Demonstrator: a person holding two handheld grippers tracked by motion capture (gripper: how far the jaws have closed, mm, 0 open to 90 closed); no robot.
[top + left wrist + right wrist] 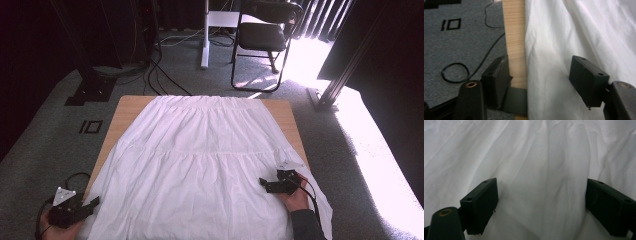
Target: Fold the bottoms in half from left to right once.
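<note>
I see grey carpet (45, 145) around a light wooden table (131, 107) — a black folding chair (263, 35) stands beyond it, cables (160, 75) trail across the floor, and hard sunlight (370, 140) pours in at right.

Your bench (131, 107) sits mid-frame, pale wood, with a white skirt (200, 165) spread flat over nearly all of it; bare strips show along the left, right and far edges.

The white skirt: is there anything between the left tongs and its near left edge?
Nothing visible stands in the way. The left tongs are open beside the table, and the edge of the white skirt lies directly between the jaws, with bare wood next to it.
</note>
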